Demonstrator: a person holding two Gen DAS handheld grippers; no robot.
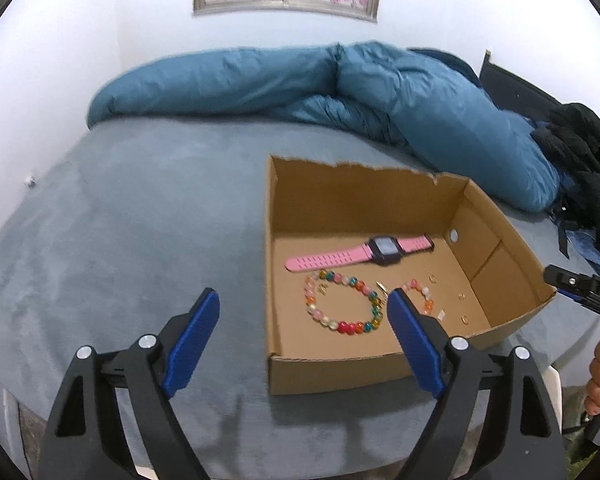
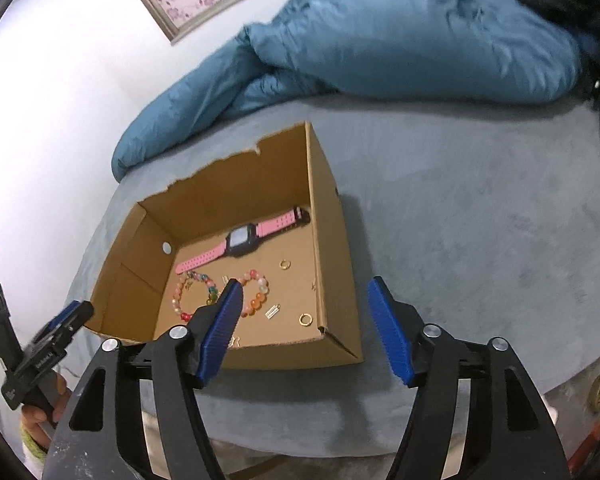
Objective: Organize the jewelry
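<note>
You are holding both grippers above the near edge of the cardboard box (image 1: 496, 240) sitting on the grey-blue bed (image 1: 140, 216). Your left gripper (image 1: 304, 304) is standing wide apart with nothing between its blue pads; your right gripper (image 2: 306, 292) is also gaping, empty. Inside the box the pink watch (image 1: 356, 256) is lying along the far side, the multicoloured bead bracelet (image 1: 340, 312) in front of it, the orange-pink bracelet (image 2: 256, 292) beside that. Small gold pieces, probably rings (image 2: 306, 319), are lying scattered nearby.
</note>
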